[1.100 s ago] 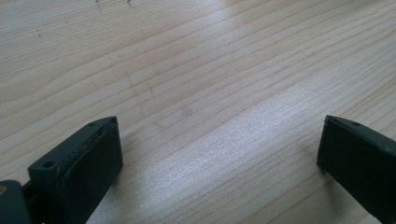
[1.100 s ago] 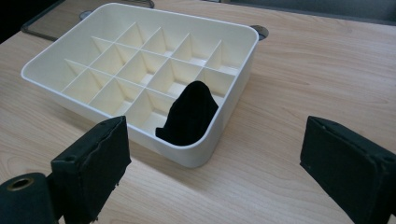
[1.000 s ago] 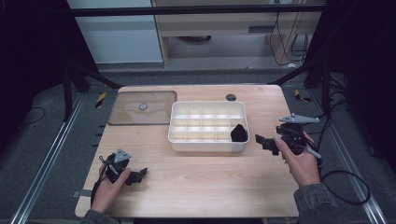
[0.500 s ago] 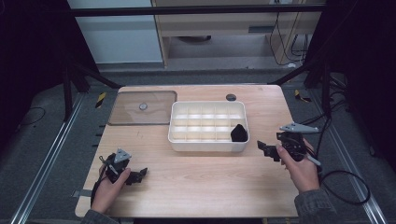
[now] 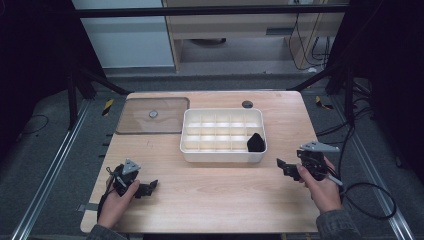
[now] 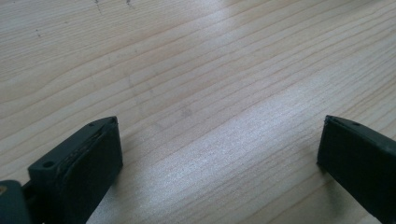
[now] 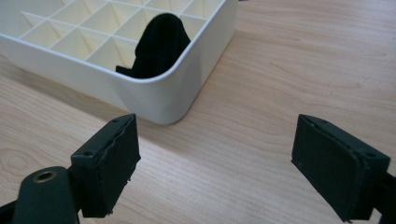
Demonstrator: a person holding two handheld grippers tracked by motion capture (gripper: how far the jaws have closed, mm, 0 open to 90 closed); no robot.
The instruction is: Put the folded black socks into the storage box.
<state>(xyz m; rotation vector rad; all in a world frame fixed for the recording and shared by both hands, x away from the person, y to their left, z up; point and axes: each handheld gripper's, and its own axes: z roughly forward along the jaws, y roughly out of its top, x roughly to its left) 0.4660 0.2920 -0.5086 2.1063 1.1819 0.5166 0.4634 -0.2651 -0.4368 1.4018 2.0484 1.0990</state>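
I've pulled the right gripper (image 5: 283,167) back from the white tray (image 5: 222,156) toward the table's near edge; jaws wide, empty. Black cloth (image 5: 255,143) sits in the tray's near-right compartment. Left gripper (image 5: 150,187) unchanged, released.

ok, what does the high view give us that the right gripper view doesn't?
High view alone: the left gripper, open and low over the table, the clear lid at the table's far left, and all of the tray. Right gripper view alone: a close look at the black cloth bunched in the tray's corner cell, standing above the rim. Both: the right gripper, open and holding nothing, near that tray corner.
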